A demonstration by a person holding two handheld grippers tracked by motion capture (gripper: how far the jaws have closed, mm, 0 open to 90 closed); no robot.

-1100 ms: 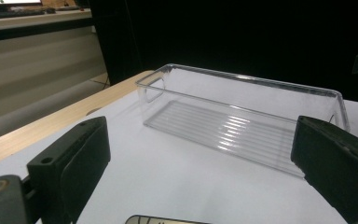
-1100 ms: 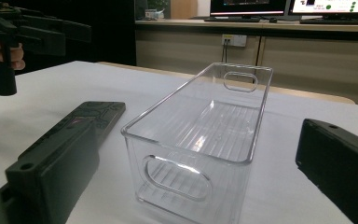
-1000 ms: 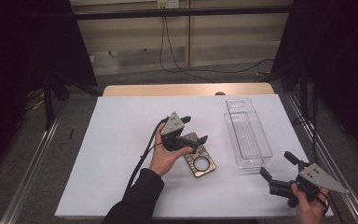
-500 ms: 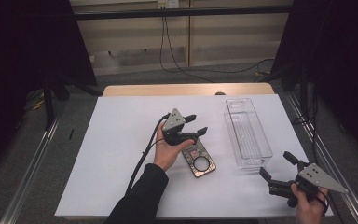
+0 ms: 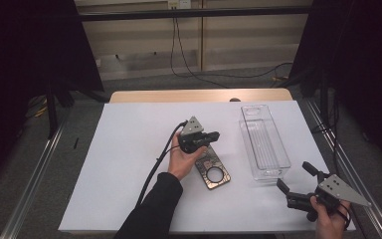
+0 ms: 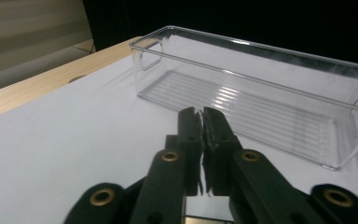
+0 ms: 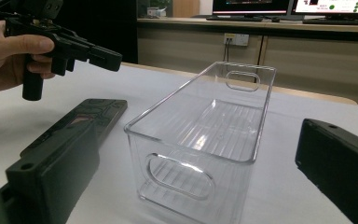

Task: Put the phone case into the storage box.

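Note:
My left gripper [image 5: 214,135] hangs just above the white table, held in a hand, and points right toward the clear plastic bin [image 5: 247,139]. Its jaws have just been closing and now meet with nothing between them [image 6: 202,116]. A flat dark device with a round ring [image 5: 214,172] lies on the table below and right of that hand. My right gripper [image 5: 295,176] rests near the front right corner, open and empty, aimed at the bin's near end [image 7: 186,147]. In the right gripper view the left gripper [image 7: 114,58] shows at upper left, above the dark device [image 7: 91,116].
The bin [image 6: 261,84] is empty and lies lengthwise on the right side of the table. A black cable [image 5: 154,167] trails from the left gripper along the forearm. The table's wooden far edge [image 5: 199,95] runs behind the white surface [image 5: 124,149].
The left gripper's jaws went from wide open to half closed to fully together. That hand shifted only slightly. The right gripper kept still.

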